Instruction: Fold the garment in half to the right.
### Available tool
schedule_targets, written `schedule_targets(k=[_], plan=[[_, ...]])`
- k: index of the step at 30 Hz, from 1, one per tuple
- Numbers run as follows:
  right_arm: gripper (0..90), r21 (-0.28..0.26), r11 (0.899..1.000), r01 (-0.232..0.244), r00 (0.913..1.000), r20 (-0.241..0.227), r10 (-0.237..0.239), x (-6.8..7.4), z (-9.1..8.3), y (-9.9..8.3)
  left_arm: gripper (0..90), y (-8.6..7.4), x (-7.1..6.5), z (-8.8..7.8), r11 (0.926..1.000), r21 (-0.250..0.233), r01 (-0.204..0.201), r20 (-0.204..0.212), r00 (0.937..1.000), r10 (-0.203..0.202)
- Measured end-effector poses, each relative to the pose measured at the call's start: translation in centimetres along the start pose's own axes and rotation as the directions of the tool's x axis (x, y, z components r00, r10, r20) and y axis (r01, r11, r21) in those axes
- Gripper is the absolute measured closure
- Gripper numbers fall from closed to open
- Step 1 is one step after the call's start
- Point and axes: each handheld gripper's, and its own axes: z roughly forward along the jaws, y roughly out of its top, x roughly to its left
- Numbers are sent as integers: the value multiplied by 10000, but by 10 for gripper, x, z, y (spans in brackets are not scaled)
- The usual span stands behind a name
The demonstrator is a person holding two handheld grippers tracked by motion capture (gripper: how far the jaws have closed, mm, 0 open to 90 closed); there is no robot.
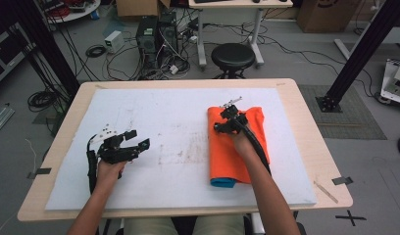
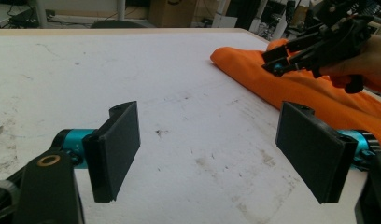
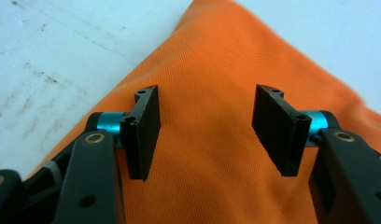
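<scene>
Right gripper [image 3: 205, 135], parted, over orange cloth [image 1: 237, 147]; white board [image 1: 163, 147] around.

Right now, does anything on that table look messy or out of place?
Nothing is spilled or damaged. The folded orange cloth lies slightly askew, a blue layer peeking out at its near end, and the white board is scuffed with grey marks.

The folded cloth [image 1: 237, 147] was bright orange with a teal-blue layer peeking out at its near end, lying on a scuffed white board [image 1: 163, 147] over the pale wooden surface [image 1: 306, 98], beside black grippers with turquoise joints.
</scene>
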Motion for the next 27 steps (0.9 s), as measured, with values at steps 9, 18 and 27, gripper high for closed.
schedule_targets(k=[9,18,27], plan=[[421,80,9992,401,9970,-661,-395,12,17,4,220,0,1,0,10000,49,73,48,10000,-73],[633,-1154,9922,-478,9988,-126,466,-4,3,20,220,0,0,2,9999,125,98,135,9999,-100],[707,-229,9994,-248,9992,319,256,6,40,30,220,2,0,1,10000,53,78,170,9998,-79]])
